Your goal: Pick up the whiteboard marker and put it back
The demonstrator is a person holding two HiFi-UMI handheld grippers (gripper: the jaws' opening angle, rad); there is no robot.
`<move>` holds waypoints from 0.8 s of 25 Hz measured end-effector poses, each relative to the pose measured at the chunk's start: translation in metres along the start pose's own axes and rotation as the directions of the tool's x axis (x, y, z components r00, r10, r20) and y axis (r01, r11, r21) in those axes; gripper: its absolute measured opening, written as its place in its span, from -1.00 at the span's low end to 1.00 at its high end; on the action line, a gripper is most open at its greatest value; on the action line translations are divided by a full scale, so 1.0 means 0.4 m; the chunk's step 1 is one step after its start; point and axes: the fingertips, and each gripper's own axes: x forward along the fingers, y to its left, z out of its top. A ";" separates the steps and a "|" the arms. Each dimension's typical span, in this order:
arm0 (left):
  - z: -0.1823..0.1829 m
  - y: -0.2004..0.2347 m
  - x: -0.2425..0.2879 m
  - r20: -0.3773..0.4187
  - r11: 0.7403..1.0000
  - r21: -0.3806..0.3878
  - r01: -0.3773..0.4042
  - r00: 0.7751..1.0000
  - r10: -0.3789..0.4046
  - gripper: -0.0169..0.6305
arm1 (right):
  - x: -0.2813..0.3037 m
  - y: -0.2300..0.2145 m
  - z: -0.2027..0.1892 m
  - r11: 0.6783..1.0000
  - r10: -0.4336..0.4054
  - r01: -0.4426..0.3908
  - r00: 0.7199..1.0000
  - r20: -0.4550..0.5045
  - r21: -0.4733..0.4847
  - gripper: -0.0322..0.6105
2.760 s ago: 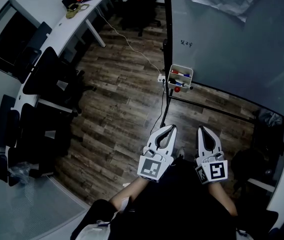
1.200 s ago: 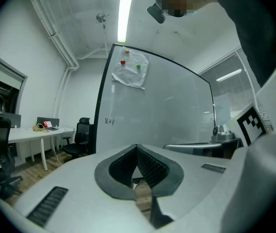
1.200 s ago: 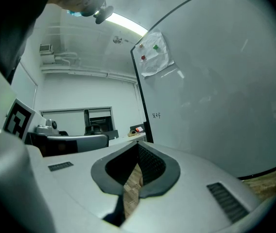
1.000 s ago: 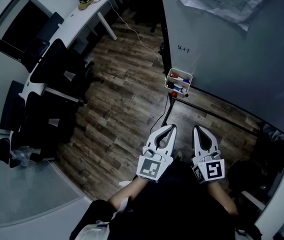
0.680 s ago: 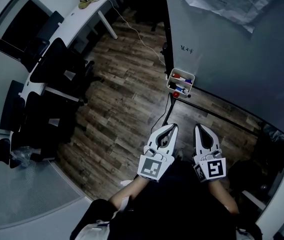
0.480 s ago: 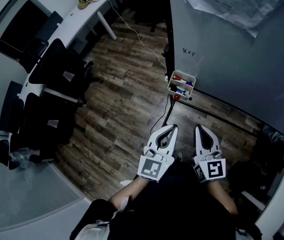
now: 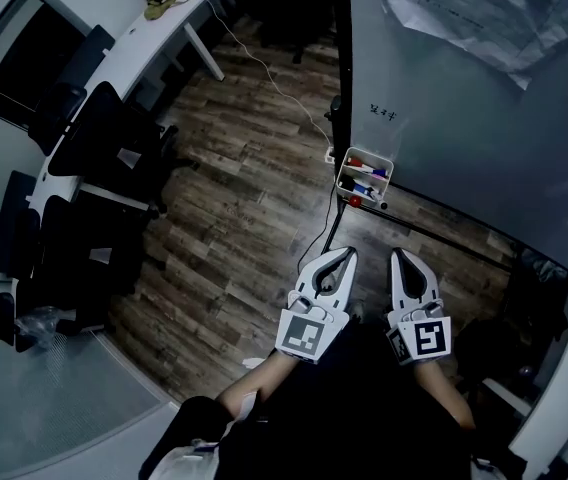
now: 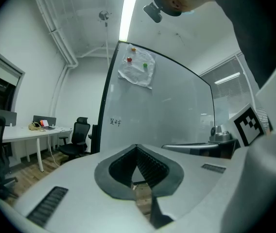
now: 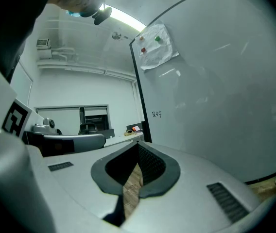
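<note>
A white marker box (image 7: 365, 175) hangs at the lower left corner of the whiteboard (image 7: 464, 98), with red and blue markers (image 7: 361, 164) lying in it. A small red piece (image 7: 354, 199) shows just below the box. Close to the person's body, my left gripper (image 7: 342, 256) and right gripper (image 7: 401, 259) are held side by side, well short of the box. Both are shut with nothing between the jaws. In the left gripper view the jaw tips (image 8: 137, 147) meet in front of the whiteboard (image 8: 167, 106); the right gripper view shows the same (image 9: 139, 146).
A crumpled paper (image 7: 464, 8) is pinned high on the board. Wood floor (image 7: 244, 218) lies ahead, crossed by a white cable (image 7: 264, 78). A long white desk (image 7: 124, 48) and several black office chairs (image 7: 94, 158) stand to the left. Dark items (image 7: 534, 268) sit at the right.
The head view has drifted, so the board and marker box sit slightly lower and further right in the picture. Both grippers stay shut in the same place by the body.
</note>
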 end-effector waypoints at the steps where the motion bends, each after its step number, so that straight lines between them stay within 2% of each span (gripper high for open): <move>1: -0.001 0.004 0.003 0.000 1.000 -0.002 0.003 1.000 -0.003 -0.92 | 0.003 -0.004 -0.005 1.000 -0.009 0.009 1.000 -0.015 -0.003 -0.86; 12: -0.005 0.048 0.036 0.000 1.000 -0.013 0.026 1.000 -0.026 -0.92 | 0.042 -0.013 -0.015 1.000 -0.015 0.015 1.000 -0.002 -0.015 -0.86; 20: 0.003 0.094 0.051 0.004 0.998 -0.016 0.056 0.998 -0.056 -0.92 | 0.083 -0.004 -0.014 0.999 -0.052 0.052 0.999 -0.006 -0.017 -0.86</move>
